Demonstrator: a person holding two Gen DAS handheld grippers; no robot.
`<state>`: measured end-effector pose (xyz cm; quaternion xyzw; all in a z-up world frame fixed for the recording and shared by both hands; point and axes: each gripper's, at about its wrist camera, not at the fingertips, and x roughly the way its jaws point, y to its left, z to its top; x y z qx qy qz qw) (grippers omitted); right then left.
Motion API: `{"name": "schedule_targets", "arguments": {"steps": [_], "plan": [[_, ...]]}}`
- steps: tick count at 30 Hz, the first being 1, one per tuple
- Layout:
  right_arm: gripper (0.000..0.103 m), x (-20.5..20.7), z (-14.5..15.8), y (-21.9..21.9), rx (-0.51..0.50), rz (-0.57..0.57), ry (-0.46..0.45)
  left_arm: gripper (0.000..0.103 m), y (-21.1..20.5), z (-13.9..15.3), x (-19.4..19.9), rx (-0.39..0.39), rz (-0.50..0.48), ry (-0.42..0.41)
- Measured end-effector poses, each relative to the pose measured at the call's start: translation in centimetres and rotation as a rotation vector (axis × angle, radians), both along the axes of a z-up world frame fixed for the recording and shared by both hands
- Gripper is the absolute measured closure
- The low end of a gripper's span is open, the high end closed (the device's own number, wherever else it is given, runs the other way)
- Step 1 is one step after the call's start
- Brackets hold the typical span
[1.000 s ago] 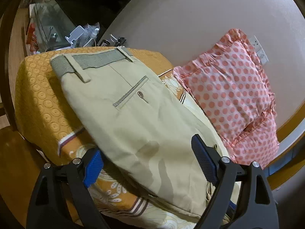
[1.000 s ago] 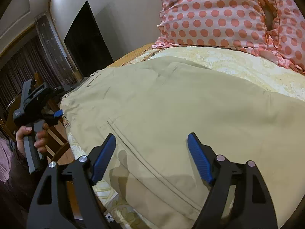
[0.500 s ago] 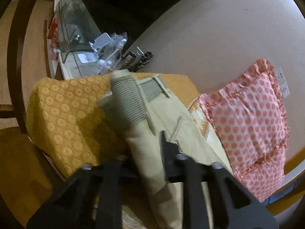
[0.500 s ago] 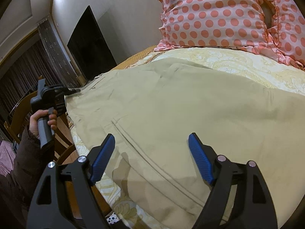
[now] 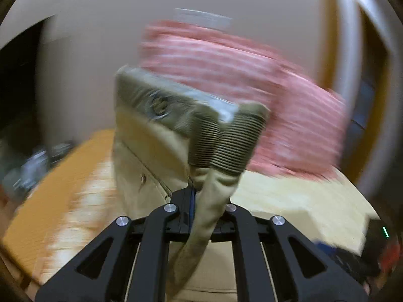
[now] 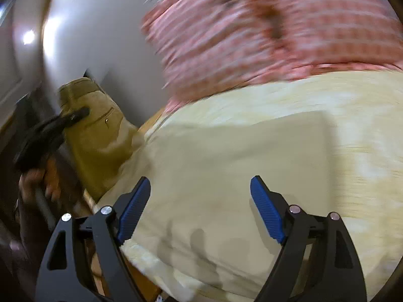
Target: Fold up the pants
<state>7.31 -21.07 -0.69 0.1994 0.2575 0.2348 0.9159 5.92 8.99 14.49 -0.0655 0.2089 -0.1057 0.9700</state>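
Now our left gripper [image 5: 199, 196] has closed tight on the pants [image 5: 156, 136], whose waistband stands lifted just beyond the fingers; a second ago it lay flat on the bed [image 6: 352, 115] between parted fingers. Our right gripper [image 6: 201, 209] hovers wide open, holding nothing, with the legs spread beneath its fingers. We judge the fold-over has begun.

My left wrist view sits close behind the lifted pants [image 5: 161, 136], facing the pink pillow [image 5: 241, 75] and wall. My right wrist view looks low across the bed [image 6: 327, 105]; both share pillow and pants.
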Motion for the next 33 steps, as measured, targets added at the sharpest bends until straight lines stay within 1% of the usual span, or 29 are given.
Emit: {"name": "schedule_targets", "arguments": {"steps": [2,3,4,5,7,8,10,12,14,15,16,18,19,20,21,22,25,26,27,28,29,30,31,33], "plan": [[0.017,-0.4,-0.4,-3.1,0.07,-0.075,0.019,0.097,-4.8,-1.2,-0.3,0.019,-0.143,0.028],[0.016,-0.6,-0.7,-4.7,0.113,-0.114,0.038,0.098,-7.8,-2.8,-0.3,0.041,-0.231,0.068],[0.016,-0.6,-1.0,-5.8,0.145,-0.138,0.053,0.097,-9.8,-4.2,-0.4,0.059,-0.289,0.101],[0.016,-0.8,-1.6,-7.3,0.193,-0.167,0.078,0.097,-12.3,-6.5,-0.5,0.091,-0.358,0.165],[0.016,-0.9,-2.1,-9.1,0.252,-0.19,0.106,0.097,-14.8,-9.8,-0.6,0.131,-0.432,0.264],[0.016,-1.1,-2.1,-9.7,0.276,-0.188,0.104,0.097,-15.6,-11.4,-1.0,0.168,-0.44,0.285],[0.015,-1.0,-1.8,-10.1,0.268,-0.184,0.096,0.097,-15.8,-11.4,-1.5,0.21,-0.425,0.246],[0.015,-0.5,-1.4,-9.8,0.272,-0.159,0.095,0.097,-15.1,-9.9,-1.2,0.174,-0.402,0.221],[0.015,0.3,-1.0,-9.6,0.312,-0.119,0.092,0.097,-15.7,-8.1,-1.5,0.149,-0.378,0.16],[0.015,0.7,-0.8,-9.5,0.331,-0.103,0.093,0.097,-16.5,-7.6,-1.4,0.143,-0.376,0.142],[0.015,1.2,-0.6,-9.4,0.341,-0.094,0.098,0.097,-17.0,-7.8,-1.3,0.147,-0.381,0.146],[0.015,2.3,-0.7,-9.2,0.339,-0.09,0.137,0.096,-18.7,-9.7,-1.0,0.208,-0.394,0.213],[0.015,3.1,-1.0,-9.0,0.341,-0.077,0.164,0.094,-19.4,-10.7,-0.8,0.235,-0.401,0.256],[0.015,3.6,-1.2,-8.8,0.335,-0.068,0.189,0.09,-19.6,-11.7,-1.1,0.262,-0.396,0.267],[0.015,3.9,-1.4,-8.6,0.322,-0.066,0.207,0.09,-19.6,-11.8,-1.8,0.276,-0.39,0.247],[0.017,4.5,-1.3,-8.1,0.288,-0.066,0.223,0.089,-19.5,-11.6,-2.4,0.294,-0.385,0.225],[0.02,5.6,-1.4,-7.0,0.224,-0.048,0.25,0.086,-18.6,-10.7,-3.1,0.311,-0.408,0.224],[0.025,6.1,-1.5,-6.5,0.205,-0.039,0.258,0.081,-18.0,-10.6,-3.3,0.301,-0.424,0.235],[0.032,6.4,-1.6,-6.2,0.184,-0.033,0.262,0.076,-17.0,-10.5,-3.8,0.271,-0.453,0.255],[0.035,6.6,-1.8,-5.9,0.155,-0.036,0.261,0.047,-16.5,-10.4,-4.0,0.233,-0.479,0.269],[0.041,6.9,-1.8,-5.4,0.114,-0.047,0.261,0.014,-15.9,-10.3,-3.9,0.19,-0.495,0.277],[0.043,7.1,-1.8,-5.1,0.088,-0.051,0.26,0.012,-14.8,-9.9,-4.4,0.13,-0.501,0.26],[0.043,7.1,-1.9,-5.1,0.082,-0.05,0.258,0.012,-14.2,-9.4,-4.8,0.097,-0.502,0.246],[0.042,7.3,-2.0,-5.0,0.079,-0.05,0.262,0.012,-13.1,-8.3,-5.7,0.065,-0.498,0.22]]}}
